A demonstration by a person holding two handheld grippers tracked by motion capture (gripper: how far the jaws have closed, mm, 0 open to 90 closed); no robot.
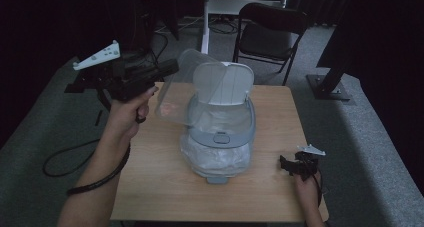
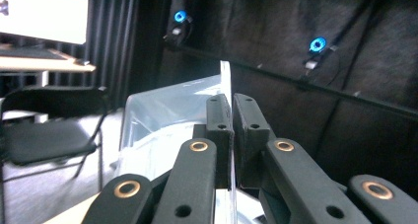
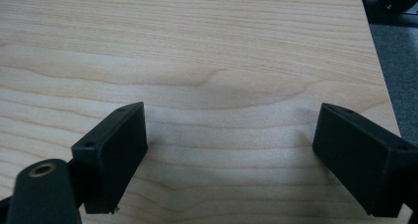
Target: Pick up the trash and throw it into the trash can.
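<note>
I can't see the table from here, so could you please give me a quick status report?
Left gripper shut on clear bin liner, lifted beside the small bin. Right gripper open, low over the table. Nothing in the way.

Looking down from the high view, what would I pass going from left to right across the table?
Left gripper, raised and pinching the edge of a clear plastic bag → the small grey bin with its lid up, in the middle of the wooden table → right gripper, resting low near the table's right edge.
</note>
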